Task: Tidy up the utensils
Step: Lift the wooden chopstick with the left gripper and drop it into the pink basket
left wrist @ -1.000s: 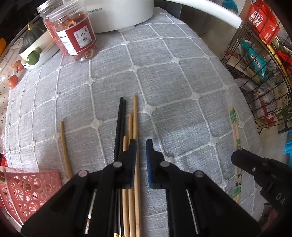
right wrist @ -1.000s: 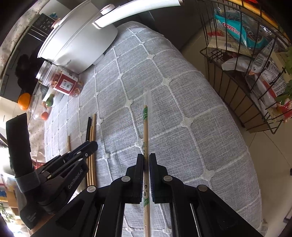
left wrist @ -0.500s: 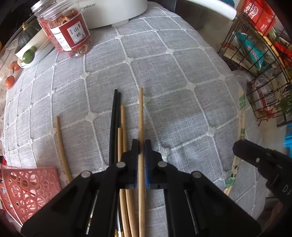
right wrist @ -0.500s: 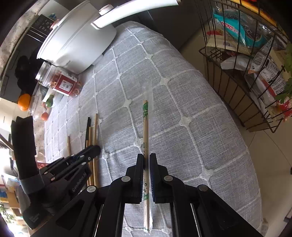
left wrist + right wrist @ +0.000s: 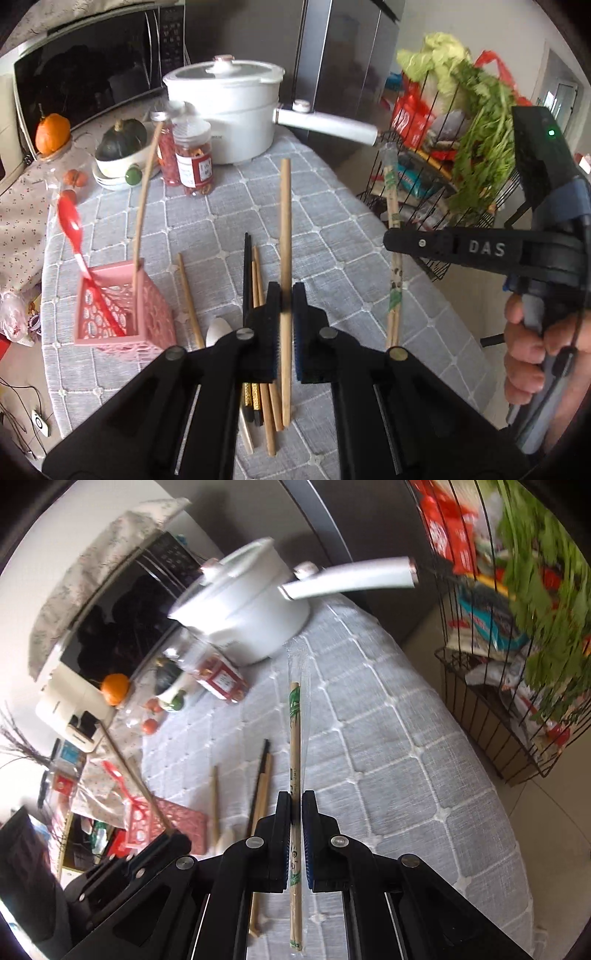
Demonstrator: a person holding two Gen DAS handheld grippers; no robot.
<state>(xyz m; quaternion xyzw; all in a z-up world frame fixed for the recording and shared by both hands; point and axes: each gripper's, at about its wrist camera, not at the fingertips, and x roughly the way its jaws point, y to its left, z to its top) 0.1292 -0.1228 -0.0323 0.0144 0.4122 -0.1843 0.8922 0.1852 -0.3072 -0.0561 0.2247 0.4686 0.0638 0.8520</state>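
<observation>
— Two tongs are seen, each pitched steeply down over the worktop (image 5: 325, 221). What is gripped by each?

— The left tongs (image 5: 286, 325) are closed on a bare wooden chopstick (image 5: 285, 236), which is held clear of the cloth and runs forward between the pads. The right tongs (image 5: 296, 834) are closed on a wrapped chopstick (image 5: 295, 738) in a clear sleeve with green print. A hand (image 5: 532, 354) is seen on the right grip.

— How much room is left around them?

— Open cloth lies ahead of both, up to the white pot (image 5: 225, 118) and jars (image 5: 194, 158). The worktop's right edge drops off toward a wire rack (image 5: 436, 206) stuffed with packets and greens.

— And the remaining utensils?

— Loose chopsticks (image 5: 255, 284), black and wooden, lie on the cloth under the left tongs, with a white spoon (image 5: 218, 330) beside them. A pink basket (image 5: 122, 317) stands near the left edge; a red spoon (image 5: 72, 229) and one long stick (image 5: 142, 206) lean out of it.
</observation>
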